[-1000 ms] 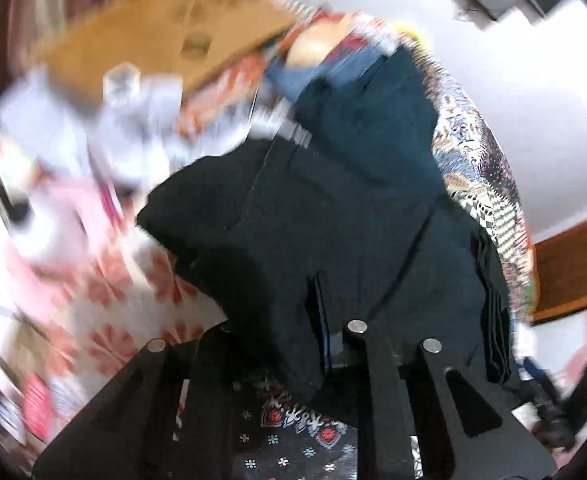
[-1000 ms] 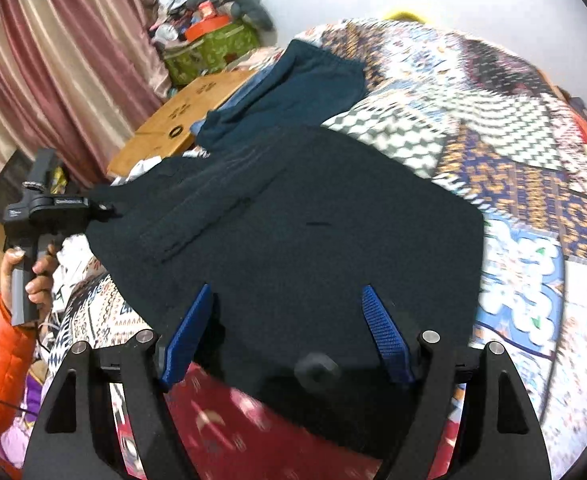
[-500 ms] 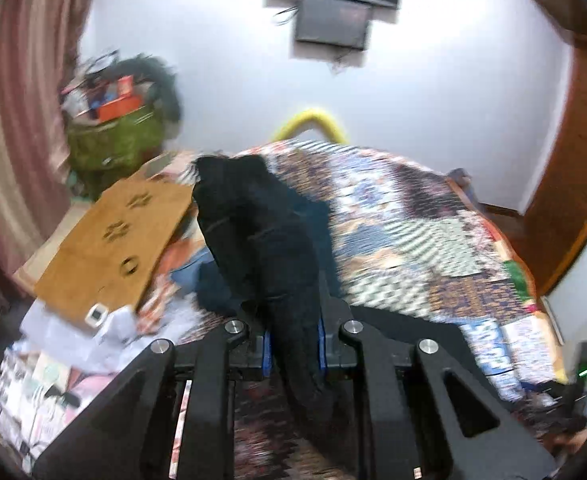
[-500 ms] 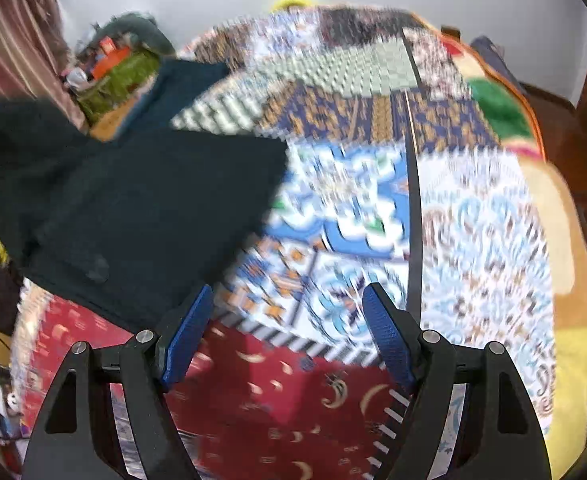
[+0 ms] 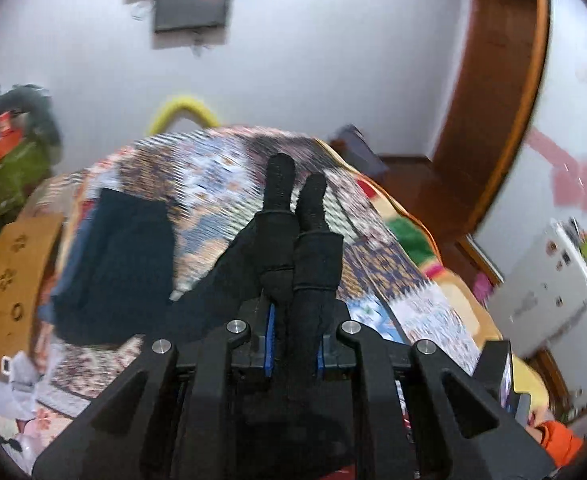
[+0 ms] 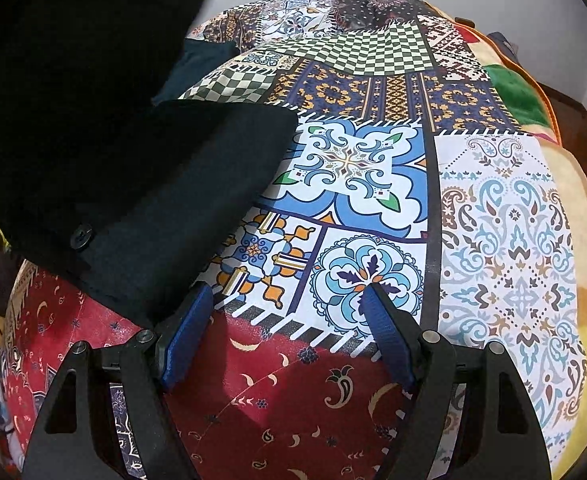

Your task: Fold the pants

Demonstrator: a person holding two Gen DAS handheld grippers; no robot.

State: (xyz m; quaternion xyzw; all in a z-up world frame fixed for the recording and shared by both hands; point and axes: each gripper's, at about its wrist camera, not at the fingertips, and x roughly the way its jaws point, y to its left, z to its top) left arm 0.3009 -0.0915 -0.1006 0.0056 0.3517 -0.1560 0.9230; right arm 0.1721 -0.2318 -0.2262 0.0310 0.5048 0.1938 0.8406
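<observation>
In the left wrist view, the black pants [image 5: 293,264] are soft, matte knit cloth, bunched into two thick rolled tubes with ribbed cuffs that stick up past the left gripper [image 5: 294,340]. Its blue-padded fingers [image 5: 270,340] are nearly closed and pinch the bunched fabric between them, the jaws having just drawn in a little more on the cloth. The rest of the garment trails down to the left onto the bed [image 5: 413,304], covered by a patchwork quilt of printed squares. A second dark garment [image 5: 117,256] lies flat on the far left of the bed, beside a brown cardboard sheet [image 5: 9,280]. A grey wall-mounted box [image 5: 191,4] hangs on the white wall beyond. In the right wrist view, the pants [image 6: 141,184] hang and drape at the left, a flat dark panel with a small black button [image 6: 81,236] lying on the quilt [image 6: 505,240], whose tiles show checks, paisley and floral medallions. The right gripper [image 6: 289,336] hovers over the red moon-patterned patch with its ridged blue fingers [image 6: 185,340] spread wide, holding nothing; the left finger sits just beside the pants' near edge.
</observation>
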